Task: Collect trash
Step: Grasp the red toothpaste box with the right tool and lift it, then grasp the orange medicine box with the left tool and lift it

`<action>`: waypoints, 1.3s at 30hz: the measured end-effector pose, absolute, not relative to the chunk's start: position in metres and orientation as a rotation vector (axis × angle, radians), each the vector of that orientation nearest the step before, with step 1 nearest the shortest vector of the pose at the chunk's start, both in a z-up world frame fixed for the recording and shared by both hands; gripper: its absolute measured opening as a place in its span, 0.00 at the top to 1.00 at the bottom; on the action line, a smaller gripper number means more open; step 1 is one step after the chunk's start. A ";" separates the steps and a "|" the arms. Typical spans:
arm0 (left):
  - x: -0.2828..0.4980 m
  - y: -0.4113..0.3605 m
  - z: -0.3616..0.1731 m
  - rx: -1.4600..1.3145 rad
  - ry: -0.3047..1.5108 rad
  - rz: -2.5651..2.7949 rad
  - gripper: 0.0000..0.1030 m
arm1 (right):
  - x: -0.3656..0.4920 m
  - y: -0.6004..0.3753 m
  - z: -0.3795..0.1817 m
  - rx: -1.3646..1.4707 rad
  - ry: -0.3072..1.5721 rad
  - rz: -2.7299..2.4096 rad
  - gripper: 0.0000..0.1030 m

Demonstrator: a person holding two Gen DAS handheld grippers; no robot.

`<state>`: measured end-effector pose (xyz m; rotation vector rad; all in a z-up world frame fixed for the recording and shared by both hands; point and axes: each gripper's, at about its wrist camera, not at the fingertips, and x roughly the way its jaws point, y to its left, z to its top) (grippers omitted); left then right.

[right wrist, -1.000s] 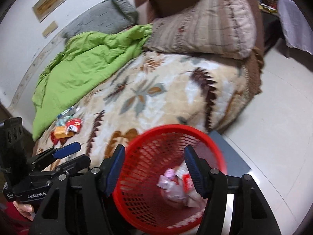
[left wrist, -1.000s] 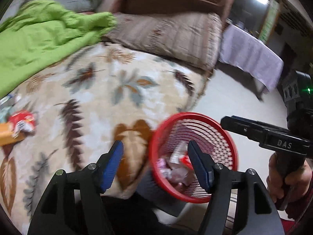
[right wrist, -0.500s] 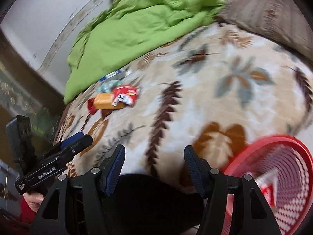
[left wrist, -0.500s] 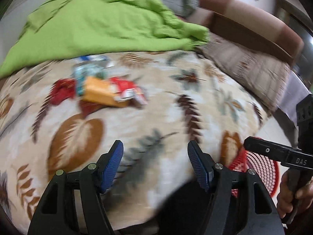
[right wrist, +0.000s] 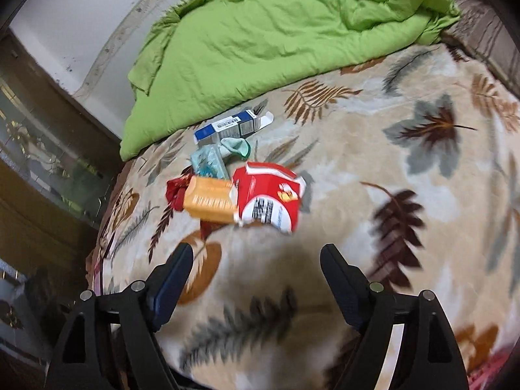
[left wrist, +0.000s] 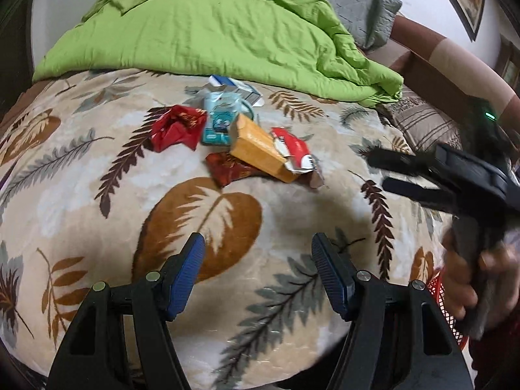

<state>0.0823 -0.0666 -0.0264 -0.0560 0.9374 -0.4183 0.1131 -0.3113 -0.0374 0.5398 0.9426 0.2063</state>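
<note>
— Left gripper point(left wrist: 258, 273)?
— Jaws spread wide, empty, hovering over the blanket point(left wrist: 81, 195), aimed at the trash pile point(left wrist: 240, 143).
— Right gripper point(right wrist: 256, 279)?
— Also wide apart, holding nothing, level above the bed, just short of the red wrapper point(right wrist: 269, 200) and orange box point(right wrist: 209, 203).

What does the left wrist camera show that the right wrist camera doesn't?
Only the left wrist view shows the right gripper in the person's hand, a strip of the red basket and a grey pillow. Only the right wrist view shows the barcode on the red and white packet. Both show the orange box, the blue and white carton, the green quilt and the leaf-print blanket.
</note>
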 end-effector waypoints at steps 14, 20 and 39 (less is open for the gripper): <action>0.102 -0.038 -0.035 -0.122 0.953 -0.383 0.35 | 0.202 -0.284 -0.099 0.570 1.101 0.192 0.15; 0.104 -0.036 -0.036 -0.125 0.954 -0.384 0.35 | 0.198 -0.289 -0.105 0.630 1.079 0.179 0.35; 0.114 -0.003 -0.022 -0.152 0.912 -0.296 0.35 | 0.149 -0.206 -0.089 0.596 1.091 0.479 0.54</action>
